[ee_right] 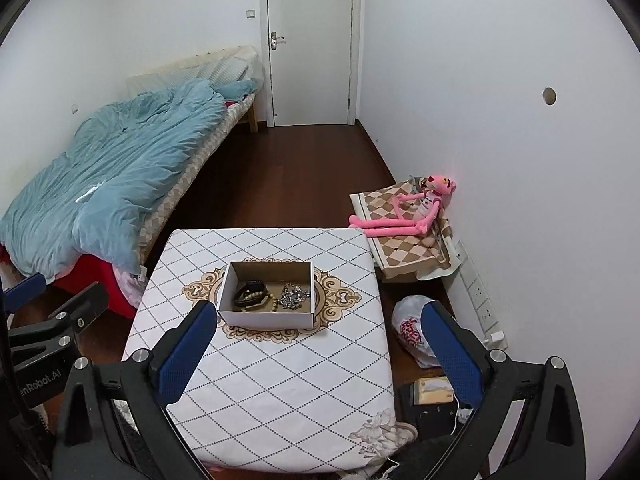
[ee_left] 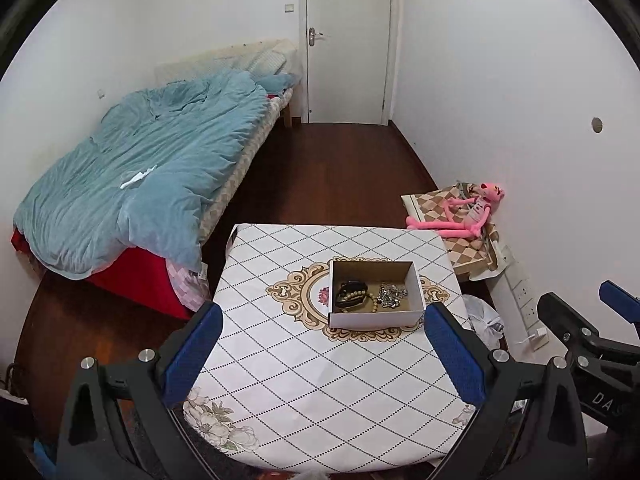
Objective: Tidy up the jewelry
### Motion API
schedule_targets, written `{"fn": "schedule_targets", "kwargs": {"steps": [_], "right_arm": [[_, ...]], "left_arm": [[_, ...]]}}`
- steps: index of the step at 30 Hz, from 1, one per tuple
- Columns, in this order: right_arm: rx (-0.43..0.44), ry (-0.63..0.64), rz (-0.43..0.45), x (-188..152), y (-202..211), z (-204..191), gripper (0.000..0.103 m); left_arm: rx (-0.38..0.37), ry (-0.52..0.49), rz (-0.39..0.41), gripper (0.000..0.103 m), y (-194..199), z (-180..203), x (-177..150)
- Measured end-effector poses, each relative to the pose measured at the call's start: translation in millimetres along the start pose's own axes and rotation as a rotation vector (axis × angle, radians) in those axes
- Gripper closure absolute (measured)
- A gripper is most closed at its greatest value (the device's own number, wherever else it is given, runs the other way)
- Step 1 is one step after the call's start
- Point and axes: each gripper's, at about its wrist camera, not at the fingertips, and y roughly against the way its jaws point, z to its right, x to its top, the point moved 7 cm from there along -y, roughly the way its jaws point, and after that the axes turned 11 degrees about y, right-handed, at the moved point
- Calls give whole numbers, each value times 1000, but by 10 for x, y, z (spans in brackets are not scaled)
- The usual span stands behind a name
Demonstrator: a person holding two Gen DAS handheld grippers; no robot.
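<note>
A small open cardboard box [ee_left: 376, 317] [ee_right: 264, 318] sits in the middle of a table with a white diamond-pattern cloth [ee_left: 304, 384] [ee_right: 280, 380]. Inside lie a dark bracelet [ee_left: 349, 291] [ee_right: 250, 293], a beaded bracelet [ee_left: 370, 307] [ee_right: 267, 305] and a silver chain pile [ee_left: 392, 295] [ee_right: 295, 296]. My left gripper [ee_left: 324, 356] is open and empty, held above the table's near part, short of the box. My right gripper [ee_right: 320, 356] is open and empty too, over the table's near right side. Each gripper shows at the edge of the other's view.
A bed with a blue duvet [ee_left: 152, 176] stands left of the table. A pink plush toy [ee_left: 468, 212] lies on a checked cushion [ee_right: 404, 236] at the right wall. A plastic bag [ee_right: 412, 328] and power sockets [ee_right: 480, 300] are on the floor at the right. A closed door [ee_left: 348, 40] is behind.
</note>
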Motion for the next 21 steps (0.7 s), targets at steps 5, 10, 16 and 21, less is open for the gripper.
{"fn": "schedule_targets", "kwargs": {"steps": [5,10,16,21], "right_arm": [[1,0,-33,-4,-128,38,0],[1,-1,-58,39,-340,69,0],[-9,8,-88,139,-634,90,0],[-8,17,-112,199,-855,59,0]], "left_arm": [[6,6,-45,0,-153,33,-7],[20,20,-58,0,-313,31,70],[42,29,-77,0,-530,26,181],[55,25,-109,0,-742,10,216]]}}
